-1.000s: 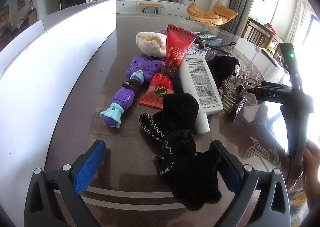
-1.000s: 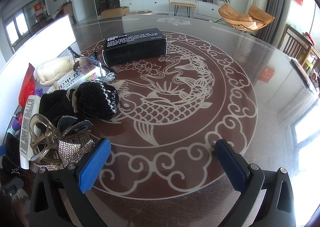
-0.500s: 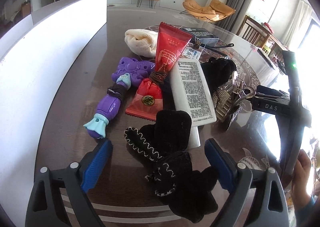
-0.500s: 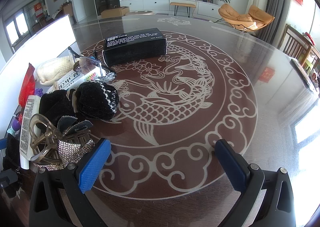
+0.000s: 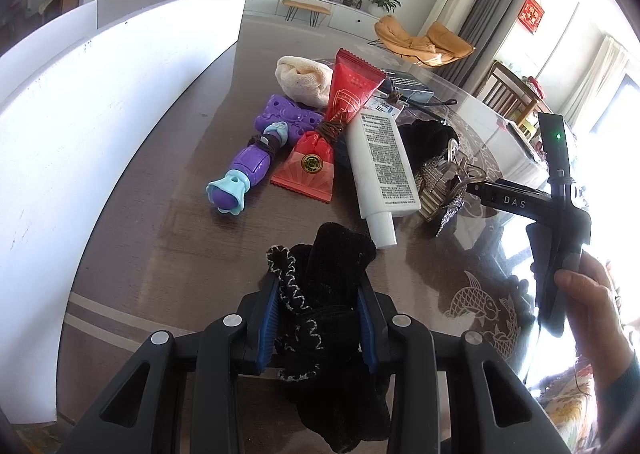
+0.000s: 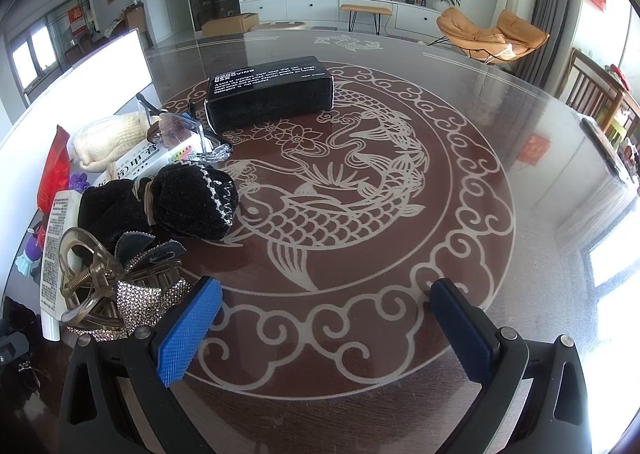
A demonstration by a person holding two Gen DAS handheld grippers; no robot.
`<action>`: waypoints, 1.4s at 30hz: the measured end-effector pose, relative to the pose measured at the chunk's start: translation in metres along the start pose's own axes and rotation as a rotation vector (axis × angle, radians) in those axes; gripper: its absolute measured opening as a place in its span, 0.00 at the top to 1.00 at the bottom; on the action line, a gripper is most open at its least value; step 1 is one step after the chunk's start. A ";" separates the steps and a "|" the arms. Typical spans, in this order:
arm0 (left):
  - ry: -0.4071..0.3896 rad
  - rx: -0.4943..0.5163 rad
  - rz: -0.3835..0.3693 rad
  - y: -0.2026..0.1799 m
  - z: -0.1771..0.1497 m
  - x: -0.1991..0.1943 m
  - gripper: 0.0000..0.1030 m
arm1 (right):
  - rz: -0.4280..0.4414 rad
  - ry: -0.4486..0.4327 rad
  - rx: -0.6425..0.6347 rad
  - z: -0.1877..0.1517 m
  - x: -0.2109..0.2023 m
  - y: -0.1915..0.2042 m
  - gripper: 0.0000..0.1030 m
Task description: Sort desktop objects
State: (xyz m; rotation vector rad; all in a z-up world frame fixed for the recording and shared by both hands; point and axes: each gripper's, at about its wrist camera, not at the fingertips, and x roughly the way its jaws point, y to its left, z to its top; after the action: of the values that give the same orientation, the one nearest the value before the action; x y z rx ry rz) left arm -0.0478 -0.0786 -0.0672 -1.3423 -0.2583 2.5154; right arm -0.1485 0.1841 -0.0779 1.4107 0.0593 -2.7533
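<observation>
two grippers: left gripper [image 5: 318, 318] jaws closing on black velvet scrunchie [image 5: 326, 294], pads already touch it, near table [image 5: 168, 238] front edge. right gripper [image 6: 320, 330] jaws wide, empty. step: grasp. next: firm hold needed, then lift clear of white tube [image 5: 382, 163].

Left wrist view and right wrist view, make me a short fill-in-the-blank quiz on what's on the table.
1. Between the left tongs sits a fuzzy cloth item whose colour is ____.
2. The white tube lies beside a foil packet coloured ____.
3. The right tongs hold ____.
4. The table's inlay shows a large ____.

Missing words: black; red; nothing; fish
</observation>
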 end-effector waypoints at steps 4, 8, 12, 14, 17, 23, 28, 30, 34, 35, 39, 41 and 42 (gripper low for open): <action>-0.006 -0.015 -0.003 0.005 0.000 -0.002 0.64 | 0.000 0.000 0.002 0.000 0.000 0.000 0.00; 0.006 -0.034 0.010 0.007 -0.002 -0.009 0.44 | 0.022 0.069 -0.014 0.002 -0.004 -0.002 0.00; -0.037 -0.035 0.001 0.008 -0.010 -0.013 0.22 | 0.133 -0.049 0.067 -0.018 -0.049 -0.007 0.00; -0.034 -0.010 0.035 0.002 -0.009 -0.009 0.22 | 0.171 -0.061 0.043 -0.021 -0.058 0.009 0.00; -0.008 0.028 0.067 -0.005 -0.005 -0.005 0.22 | 0.184 -0.071 -0.003 -0.020 -0.057 0.040 0.00; -0.009 0.019 0.077 0.010 -0.018 -0.022 0.22 | 0.093 -0.084 -0.039 -0.017 -0.039 0.047 0.00; -0.015 -0.038 0.014 0.015 -0.018 -0.023 0.22 | 0.054 -0.085 -0.051 -0.031 -0.061 0.017 0.00; -0.004 -0.014 0.009 0.003 -0.015 -0.017 0.22 | 0.115 -0.079 -0.041 -0.034 -0.070 0.013 0.00; 0.009 0.084 0.087 -0.022 -0.012 -0.004 0.23 | 0.186 -0.027 -0.014 -0.035 -0.059 0.024 0.00; 0.005 0.092 0.096 -0.024 -0.012 -0.002 0.28 | 0.179 -0.020 -0.016 -0.034 -0.051 0.029 0.00; -0.013 0.126 0.122 -0.024 -0.017 -0.008 0.69 | 0.142 -0.022 -0.041 -0.028 -0.029 0.049 0.24; -0.035 0.123 0.106 -0.019 -0.023 -0.018 0.69 | 0.135 -0.027 -0.088 -0.025 -0.031 0.056 0.49; -0.047 0.118 0.092 -0.016 -0.025 -0.024 0.69 | 0.132 -0.015 -0.093 -0.026 -0.034 0.056 0.49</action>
State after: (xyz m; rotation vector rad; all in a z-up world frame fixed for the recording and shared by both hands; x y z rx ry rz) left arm -0.0112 -0.0703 -0.0573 -1.2781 -0.0571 2.5950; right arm -0.1044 0.1308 -0.0666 1.3208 0.0892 -2.6179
